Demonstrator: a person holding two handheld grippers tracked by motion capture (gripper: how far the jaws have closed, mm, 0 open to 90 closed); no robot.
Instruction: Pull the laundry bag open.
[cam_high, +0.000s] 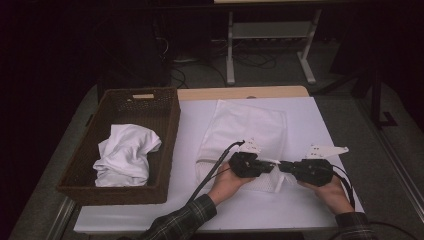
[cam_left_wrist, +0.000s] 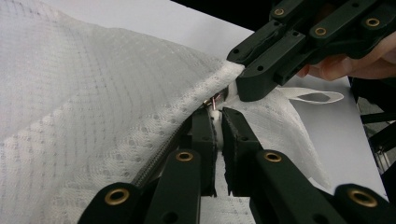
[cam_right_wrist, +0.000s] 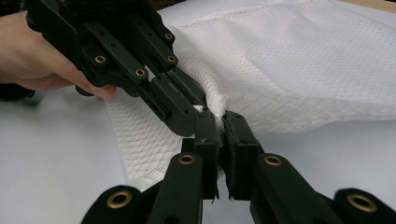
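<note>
Both claws meet tip to tip over the white table (cam_high: 150, 210): the left claw (cam_left_wrist: 218, 122) and right claw (cam_right_wrist: 220, 122) each pinch the white zippered mesh bag (cam_high: 250, 125) edge between them.

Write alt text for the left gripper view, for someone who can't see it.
The left gripper is shut on the zipper edge of a white mesh laundry bag, its two black jaws rising from the bottom. Just above, the right gripper clamps the same edge from the upper right, where fingers of the hand holding it show.
</note>
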